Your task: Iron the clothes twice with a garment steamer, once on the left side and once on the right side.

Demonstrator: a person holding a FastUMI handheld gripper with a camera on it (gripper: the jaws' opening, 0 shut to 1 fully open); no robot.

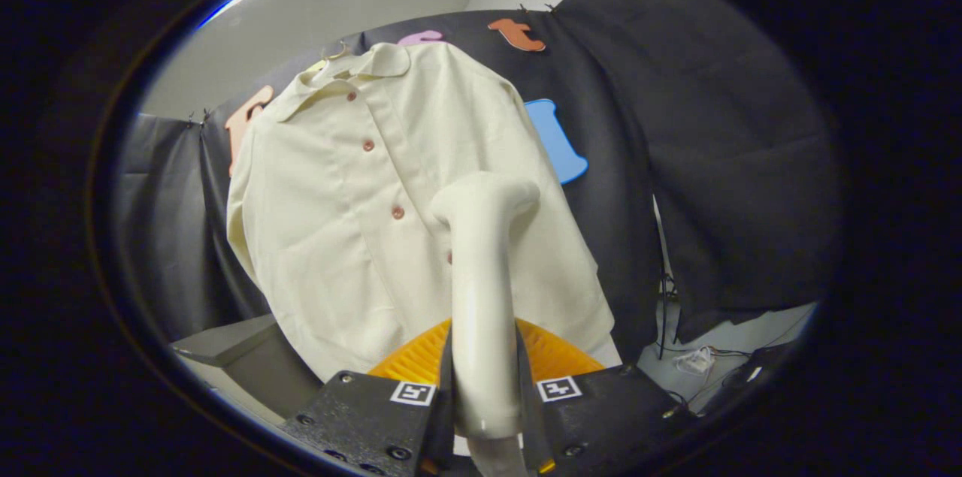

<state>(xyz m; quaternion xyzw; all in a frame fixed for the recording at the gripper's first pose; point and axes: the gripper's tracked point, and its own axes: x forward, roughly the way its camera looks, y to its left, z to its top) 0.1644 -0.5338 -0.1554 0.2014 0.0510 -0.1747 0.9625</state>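
A cream button-up shirt (pixel 361 184) hangs on a hanger in front of the black cloth wall, its row of reddish buttons running down the front. My gripper (pixel 485 379) is shut on the handle of a cream garment steamer (pixel 481 267), which stands upright between the fingers. The steamer's head bends toward the shirt and rests at the shirt's right half, about mid-height, just right of the button row. Whether the head touches the cloth I cannot tell.
A grey box or table edge (pixel 240 357) sits low to the left of the shirt. To the right, beyond the cloth wall's lower edge, cables and small items (pixel 699 360) lie on a pale floor.
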